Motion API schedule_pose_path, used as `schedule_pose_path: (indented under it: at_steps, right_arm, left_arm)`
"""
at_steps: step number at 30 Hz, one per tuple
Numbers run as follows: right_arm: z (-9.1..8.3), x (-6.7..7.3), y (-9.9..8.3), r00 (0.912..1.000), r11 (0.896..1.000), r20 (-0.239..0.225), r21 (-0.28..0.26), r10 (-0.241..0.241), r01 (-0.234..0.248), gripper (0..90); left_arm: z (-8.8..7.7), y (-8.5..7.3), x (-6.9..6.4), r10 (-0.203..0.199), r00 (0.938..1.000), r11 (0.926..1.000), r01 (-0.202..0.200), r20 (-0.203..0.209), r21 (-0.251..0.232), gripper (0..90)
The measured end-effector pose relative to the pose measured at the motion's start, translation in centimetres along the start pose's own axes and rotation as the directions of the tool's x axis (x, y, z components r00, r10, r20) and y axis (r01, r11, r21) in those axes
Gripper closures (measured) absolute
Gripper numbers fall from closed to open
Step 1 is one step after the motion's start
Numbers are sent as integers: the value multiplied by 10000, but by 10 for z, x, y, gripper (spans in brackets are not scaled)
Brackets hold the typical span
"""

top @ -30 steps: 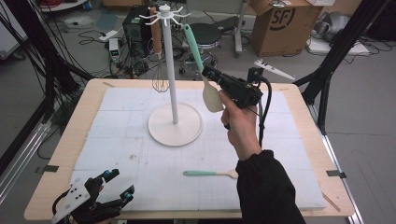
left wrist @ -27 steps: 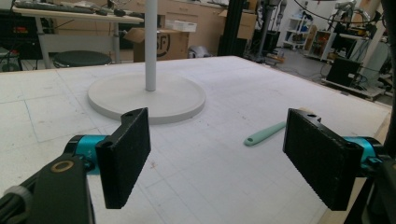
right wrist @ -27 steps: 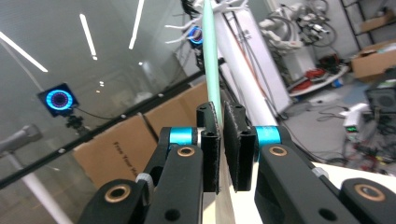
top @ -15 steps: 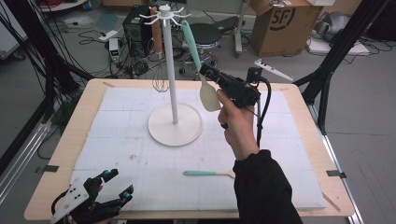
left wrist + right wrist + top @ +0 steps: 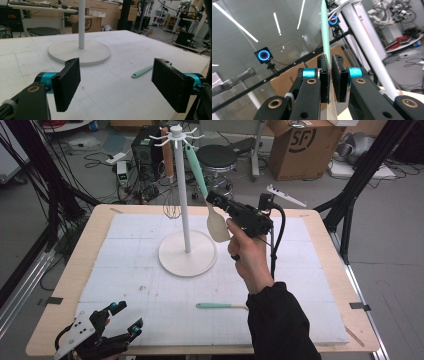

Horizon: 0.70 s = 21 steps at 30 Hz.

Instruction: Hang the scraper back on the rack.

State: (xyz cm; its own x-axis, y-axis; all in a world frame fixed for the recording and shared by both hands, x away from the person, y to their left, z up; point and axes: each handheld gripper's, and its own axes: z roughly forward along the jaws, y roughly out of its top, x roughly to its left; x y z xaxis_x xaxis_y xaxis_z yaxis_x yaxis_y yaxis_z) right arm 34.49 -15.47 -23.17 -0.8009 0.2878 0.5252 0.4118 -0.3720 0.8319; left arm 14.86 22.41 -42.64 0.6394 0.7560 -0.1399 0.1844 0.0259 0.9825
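Spatula nearly hung, barely moved since a second ago.
We keep our right gripper (image 5: 216,201) pinching the spatula (image 5: 202,185) at the rack (image 5: 186,195); left gripper (image 5: 117,320) rests spread.

Black-bodied right tongs (image 5: 218,201) with a thick black cable looping at 4 o'clock; black sleeve (image 5: 280,325) to the wrist. Left tongs (image 5: 120,317) black too, topped by a grey three-cornered plate. Cyan collars behind ribbed black pads (image 5: 67,83); brass-ringed screws in the arms.
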Motion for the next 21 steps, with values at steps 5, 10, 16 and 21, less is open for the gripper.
schedule_pose_path:
  at_steps: [5,10,16,21]
  right_arm:
    - [8,2,-2,9996,9998,-263,196,84,-79,856]
    - [15,3,-3,9994,9996,-326,257,147,-138,856]
    - [19,-4,-4,9994,9994,-218,220,274,-269,856]
    - [23,-9,-5,9993,9991,-131,264,350,-346,855]
  left_arm:
    - [0,0,0,1,10000,10000,-1,-5,-3,238]
    - [-1,0,0,-53,10000,10000,53,-3,-35,238]
    - [-3,1,2,-32,10000,10000,32,-27,-51,239]
    - [-3,0,3,-81,10000,10000,81,-56,-50,238]
